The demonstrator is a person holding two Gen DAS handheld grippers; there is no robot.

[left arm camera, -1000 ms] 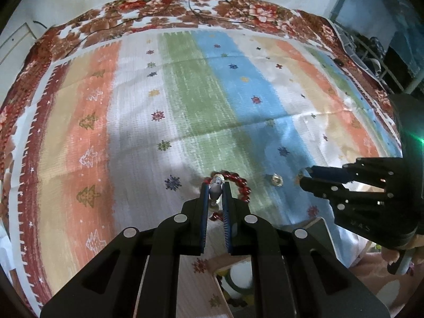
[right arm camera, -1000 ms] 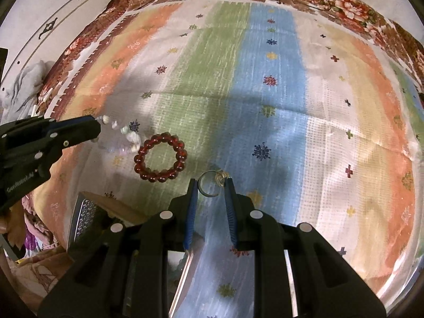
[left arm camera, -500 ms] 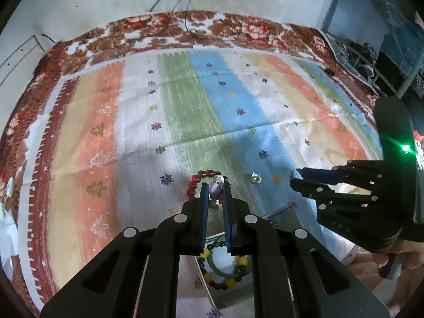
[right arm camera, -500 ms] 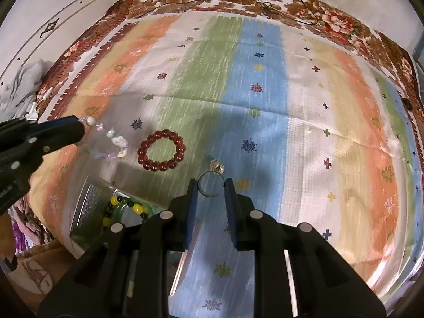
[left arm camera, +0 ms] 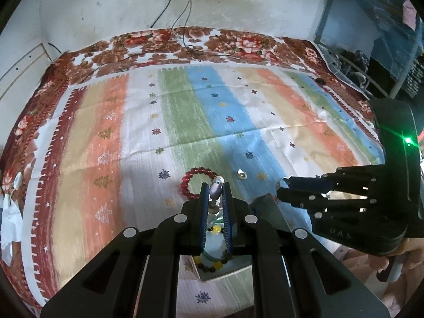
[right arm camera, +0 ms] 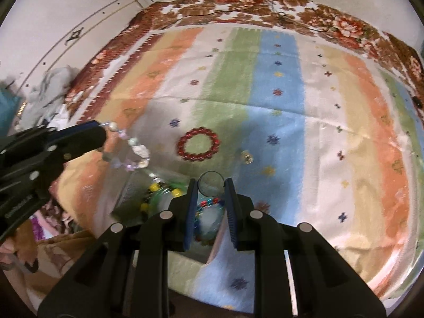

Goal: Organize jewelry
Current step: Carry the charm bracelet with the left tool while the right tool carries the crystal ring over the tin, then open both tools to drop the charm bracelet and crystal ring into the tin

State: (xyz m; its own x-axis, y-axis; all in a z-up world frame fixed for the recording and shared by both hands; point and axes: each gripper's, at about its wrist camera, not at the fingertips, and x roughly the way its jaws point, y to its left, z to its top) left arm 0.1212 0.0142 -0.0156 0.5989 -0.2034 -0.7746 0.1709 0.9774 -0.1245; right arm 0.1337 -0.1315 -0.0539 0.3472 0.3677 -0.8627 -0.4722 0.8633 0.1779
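Nearest, under both grippers, the box [left arm camera: 265, 206] sits open at the near edge of the bed; it already holds a yellow-and-dark bead bracelet [left arm camera: 212, 261] and, in the right wrist view, a blue-red piece [right arm camera: 209, 202]. Left gripper [left arm camera: 215, 189]: jaws closed on a pale bead bracelet [right arm camera: 132, 151], which dangles from the tips above the box. Right gripper [right arm camera: 211, 185]: jaws pinch a thin ring [right arm camera: 211, 183] across its width, also above the box. Judgement: task partly done; two pieces stored, two in transit and not yet released. Left on the cloth [left arm camera: 185, 122] just beyond the box: red bracelet [left arm camera: 198, 182], and beside it to the right a small stud [left arm camera: 241, 174], apart from each other. Room: the two grippers are near each other over one small box, so releases are best taken in turn. Beyond the red bracelet the cloth is bare and flat to the floral border; wall and cables stand well behind.
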